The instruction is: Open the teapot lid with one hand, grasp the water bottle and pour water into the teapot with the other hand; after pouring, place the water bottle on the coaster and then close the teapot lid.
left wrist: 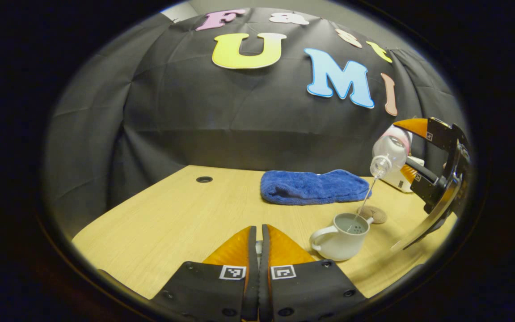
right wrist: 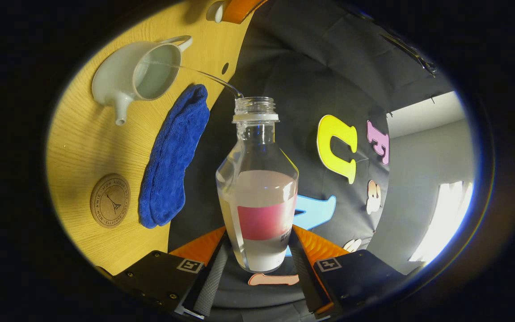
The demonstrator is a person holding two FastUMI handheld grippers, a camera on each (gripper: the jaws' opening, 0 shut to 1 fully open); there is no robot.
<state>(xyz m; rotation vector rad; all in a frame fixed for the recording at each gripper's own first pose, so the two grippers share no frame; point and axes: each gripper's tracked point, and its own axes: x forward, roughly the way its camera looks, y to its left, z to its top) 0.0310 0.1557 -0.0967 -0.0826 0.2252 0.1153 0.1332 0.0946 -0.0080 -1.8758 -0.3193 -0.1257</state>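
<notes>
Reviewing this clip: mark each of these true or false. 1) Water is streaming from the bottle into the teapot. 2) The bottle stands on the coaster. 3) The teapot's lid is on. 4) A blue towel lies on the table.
1) True: the water bottle, tilted in the right hand-held gripper, streams into the teapot.
2) False: the coaster is bare; the bottle is held in the air.
3) False: the teapot's mouth is open.
4) True: the blue towel lies beyond the teapot.

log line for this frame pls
phase: pouring | right gripper: shut on water bottle, tilted | stream into open teapot | left gripper: shut | coaster: bare
</notes>
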